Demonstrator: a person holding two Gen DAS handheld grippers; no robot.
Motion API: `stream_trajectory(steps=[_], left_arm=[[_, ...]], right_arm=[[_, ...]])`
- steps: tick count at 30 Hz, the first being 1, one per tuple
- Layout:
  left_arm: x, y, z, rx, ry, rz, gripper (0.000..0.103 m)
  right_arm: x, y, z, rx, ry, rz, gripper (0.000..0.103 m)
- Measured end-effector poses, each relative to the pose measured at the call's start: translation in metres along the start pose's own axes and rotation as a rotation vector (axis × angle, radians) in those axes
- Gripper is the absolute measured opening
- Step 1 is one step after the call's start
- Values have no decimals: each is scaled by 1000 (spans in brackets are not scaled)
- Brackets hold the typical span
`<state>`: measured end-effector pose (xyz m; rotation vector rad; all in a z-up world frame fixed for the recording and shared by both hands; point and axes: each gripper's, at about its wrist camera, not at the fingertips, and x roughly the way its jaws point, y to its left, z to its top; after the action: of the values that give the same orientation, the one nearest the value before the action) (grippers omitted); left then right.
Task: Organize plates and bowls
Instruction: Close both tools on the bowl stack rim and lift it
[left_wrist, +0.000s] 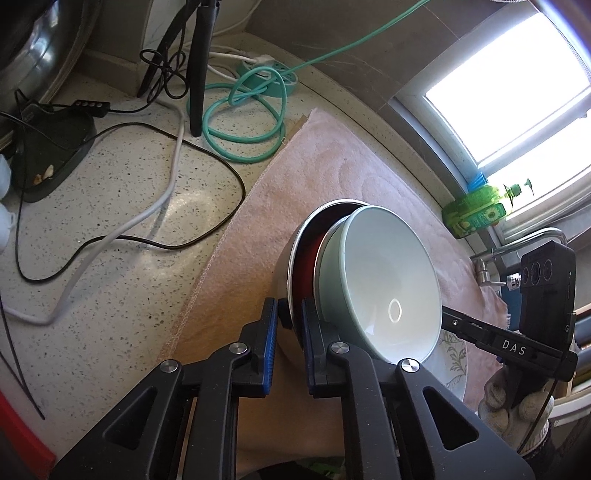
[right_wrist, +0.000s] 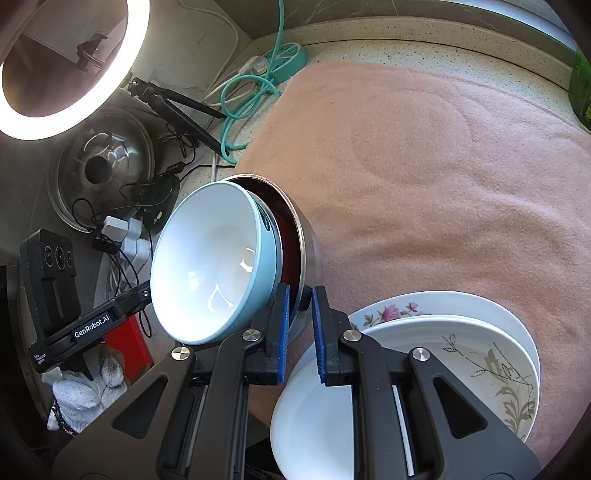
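Note:
A pale blue bowl (left_wrist: 384, 284) sits nested inside a steel bowl with a red inside (left_wrist: 301, 247). Both are tilted on edge above the pink towel (left_wrist: 332, 155). My left gripper (left_wrist: 290, 314) is shut on the steel bowl's rim. My right gripper (right_wrist: 299, 317) is shut on the opposite rim of the same steel bowl (right_wrist: 306, 236), with the blue bowl (right_wrist: 210, 262) facing left. A stack of white plates lies below the right gripper: a leaf-patterned plate (right_wrist: 491, 365) on a rose-patterned plate (right_wrist: 406, 306). The leaf-patterned plate also shows in the left wrist view (left_wrist: 454, 358).
A speckled counter (left_wrist: 110, 206) carries black and white cables, a teal cord (left_wrist: 251, 110) and a tripod leg (left_wrist: 199, 66). A ring light (right_wrist: 66, 70) and a steel lid (right_wrist: 103, 166) stand at left. A green bottle (left_wrist: 476, 210) sits by the window.

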<state>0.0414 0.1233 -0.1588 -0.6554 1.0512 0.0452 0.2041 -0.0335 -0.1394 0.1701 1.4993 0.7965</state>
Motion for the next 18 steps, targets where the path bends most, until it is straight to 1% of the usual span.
stream_trajectory(steps=[10, 18], left_arm=[[-3, -1, -1, 12, -8, 8, 9], [-21, -18, 2, 44, -44, -10, 9]], right_arm=[[-10, 7, -2, -11, -22, -3, 13], [-41, 10, -6, -14, -68, 5, 13]])
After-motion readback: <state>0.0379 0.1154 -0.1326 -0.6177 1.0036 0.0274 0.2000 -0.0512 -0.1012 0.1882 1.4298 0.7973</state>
